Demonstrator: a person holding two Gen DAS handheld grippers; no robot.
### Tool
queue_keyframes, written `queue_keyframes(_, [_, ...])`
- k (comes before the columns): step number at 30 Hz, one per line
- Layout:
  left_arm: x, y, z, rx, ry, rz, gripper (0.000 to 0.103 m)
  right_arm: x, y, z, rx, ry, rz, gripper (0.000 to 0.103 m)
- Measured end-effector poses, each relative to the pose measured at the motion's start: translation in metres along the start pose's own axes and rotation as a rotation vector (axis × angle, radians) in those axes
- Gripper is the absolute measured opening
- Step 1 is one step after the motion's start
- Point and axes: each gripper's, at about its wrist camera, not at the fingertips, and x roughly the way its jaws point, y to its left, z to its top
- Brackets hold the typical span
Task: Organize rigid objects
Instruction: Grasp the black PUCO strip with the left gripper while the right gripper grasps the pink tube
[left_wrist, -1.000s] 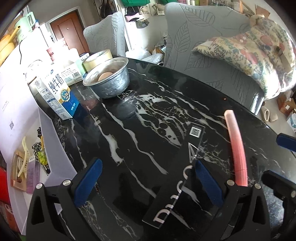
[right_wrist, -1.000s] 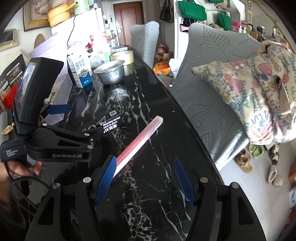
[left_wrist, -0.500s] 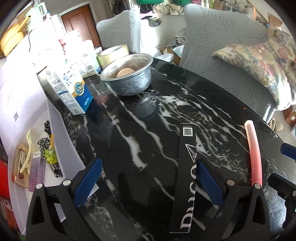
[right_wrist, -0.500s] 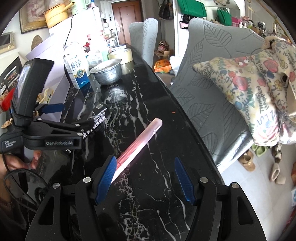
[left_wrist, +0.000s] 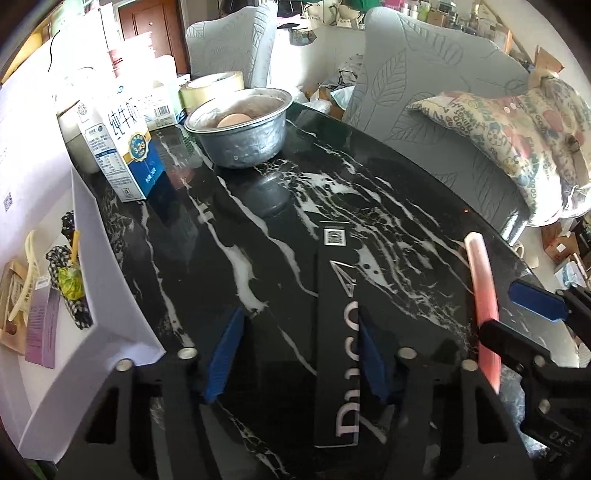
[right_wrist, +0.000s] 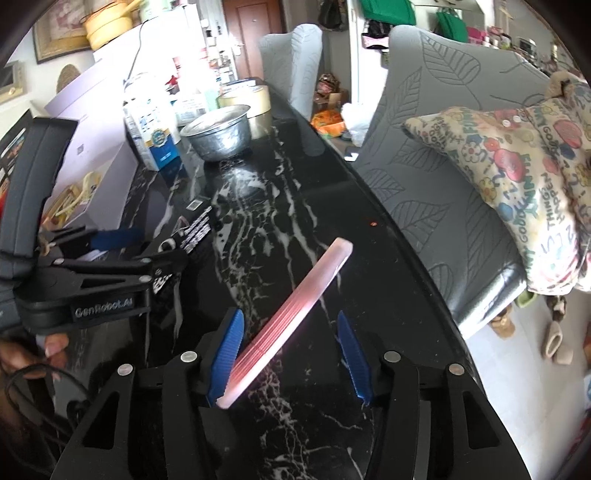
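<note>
On the black marble desk (left_wrist: 258, 206), my closing left tool (left_wrist: 299, 354) straddled the black strip (left_wrist: 336, 332), my right tool (right_wrist: 291, 350) the pink bar (right_wrist: 295, 306), neither yet clamped; next, squeeze and lift.

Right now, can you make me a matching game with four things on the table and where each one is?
Things:
1. egg
2. pink bar
3. black bar
4. milk carton

Places:
A. between the left fingers
B. standing left of the bowl
C. in the bowl
D. between the right fingers

Pairs: 1-C, 2-D, 3-A, 4-B
</note>
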Motion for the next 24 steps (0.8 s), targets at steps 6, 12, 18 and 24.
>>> queue_keyframes(6, [-0.003, -0.004, -0.003, -0.022, -0.01, -0.013, 0.024, 0.009, 0.004, 0.002, 0.004, 0.017, -0.029, 0.05])
queue_keyframes(12, [-0.006, -0.005, -0.01, -0.027, -0.003, -0.001, 0.019, 0.014, 0.008, 0.002, 0.002, 0.005, -0.065, 0.028])
queue_keyframes(18, [-0.013, -0.001, -0.02, -0.039, -0.002, 0.009, 0.019, 0.013, 0.015, -0.002, -0.027, 0.004, -0.106, 0.027])
queue_keyframes(24, [-0.02, -0.001, -0.03, -0.044, -0.004, 0.009, 0.019, 0.005, 0.005, -0.007, 0.038, -0.028, -0.098, 0.05])
